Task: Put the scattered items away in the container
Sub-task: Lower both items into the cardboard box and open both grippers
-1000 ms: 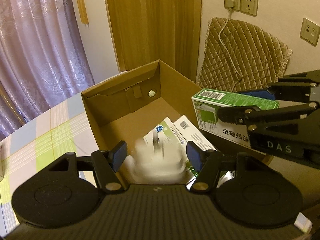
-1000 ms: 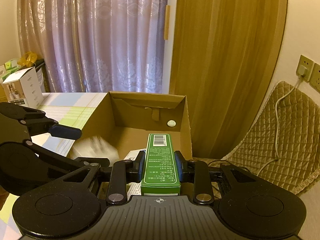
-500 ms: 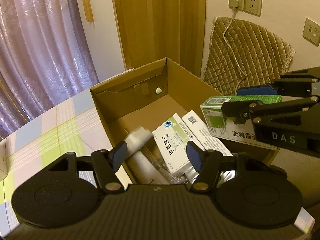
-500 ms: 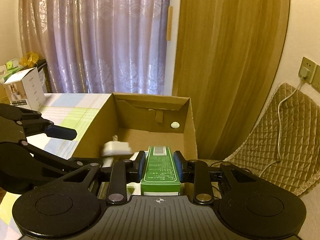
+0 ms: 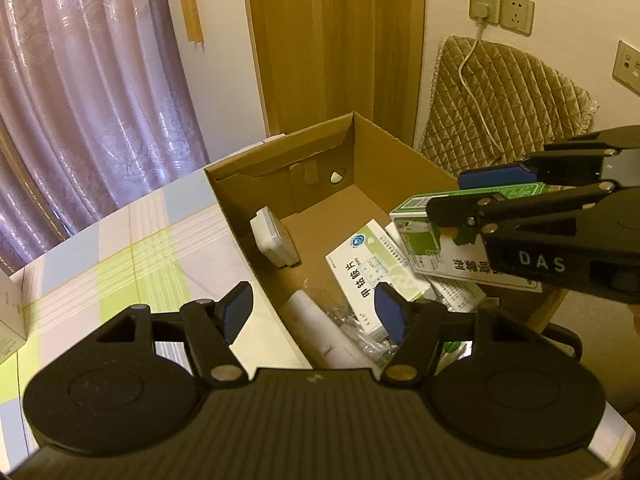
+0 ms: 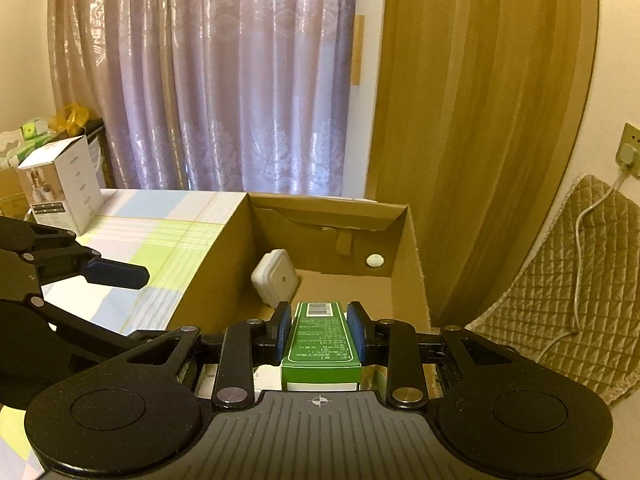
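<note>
The right hand-held gripper (image 6: 319, 330) pinches a light, stiff green carton (image 6: 320, 338) by its long sides above the cardboard box (image 5: 404, 150), while the left hand-held gripper (image 5: 314, 312) hangs spread, empty.

Matt corrugated cardboard box (image 5: 256, 236); glossy printed green carton (image 6: 320, 336).

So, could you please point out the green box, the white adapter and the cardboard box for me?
green box (image 6: 320, 338): right wrist view, its green top face between the fingers.
white adapter (image 5: 274, 237): left wrist view, its broad face.
cardboard box (image 5: 244, 226): left wrist view, its left wall.
</note>
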Tool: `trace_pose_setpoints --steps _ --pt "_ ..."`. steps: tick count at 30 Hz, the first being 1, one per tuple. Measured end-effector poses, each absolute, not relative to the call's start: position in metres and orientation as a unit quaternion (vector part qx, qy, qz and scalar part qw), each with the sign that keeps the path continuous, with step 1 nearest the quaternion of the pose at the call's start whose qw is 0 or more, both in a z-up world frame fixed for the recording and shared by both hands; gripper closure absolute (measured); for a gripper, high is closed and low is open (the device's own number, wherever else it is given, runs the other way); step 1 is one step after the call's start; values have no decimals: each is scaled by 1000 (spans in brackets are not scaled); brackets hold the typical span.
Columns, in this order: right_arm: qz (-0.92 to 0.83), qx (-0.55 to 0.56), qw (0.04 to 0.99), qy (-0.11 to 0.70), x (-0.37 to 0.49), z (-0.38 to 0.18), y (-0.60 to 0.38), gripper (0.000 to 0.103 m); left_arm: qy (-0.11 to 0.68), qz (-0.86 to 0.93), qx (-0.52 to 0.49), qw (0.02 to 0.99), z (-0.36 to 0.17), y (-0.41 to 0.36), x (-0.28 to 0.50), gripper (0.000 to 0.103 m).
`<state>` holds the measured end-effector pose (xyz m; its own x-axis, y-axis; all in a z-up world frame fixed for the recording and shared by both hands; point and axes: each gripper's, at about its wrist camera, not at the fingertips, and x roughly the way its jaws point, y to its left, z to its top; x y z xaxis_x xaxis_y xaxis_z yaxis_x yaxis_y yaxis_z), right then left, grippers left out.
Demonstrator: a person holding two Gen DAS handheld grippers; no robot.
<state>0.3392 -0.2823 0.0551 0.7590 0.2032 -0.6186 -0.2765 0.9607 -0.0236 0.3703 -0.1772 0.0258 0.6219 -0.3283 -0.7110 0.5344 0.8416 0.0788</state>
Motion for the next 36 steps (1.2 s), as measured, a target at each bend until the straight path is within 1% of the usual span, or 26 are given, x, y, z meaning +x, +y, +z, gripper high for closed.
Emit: trace_pose_setpoints --steps 11,21,28,29,30,31,32,36 --pt "135 -70 927 342 343 39 -276 69 367 -239 141 888 21 -169 371 38" --pt "120 -57 926 354 339 34 -286 69 370 -239 142 886 20 -169 369 38" --pt "112 -61 923 363 338 31 -290 69 370 -238 142 887 19 -169 369 35" --pt "112 -60 923 363 338 31 -291 67 370 -237 143 887 19 -169 368 33" --pt "111 -60 924 361 337 32 -292 33 370 -235 144 887 18 -168 367 32" --pt "103 -57 929 351 335 33 -293 6 370 -235 144 887 18 -168 366 28" --pt "100 -54 933 341 332 35 -295 5 369 -235 145 888 18 -167 365 25" --pt "104 -53 932 344 331 38 -300 5 373 -227 145 888 16 -162 364 25"
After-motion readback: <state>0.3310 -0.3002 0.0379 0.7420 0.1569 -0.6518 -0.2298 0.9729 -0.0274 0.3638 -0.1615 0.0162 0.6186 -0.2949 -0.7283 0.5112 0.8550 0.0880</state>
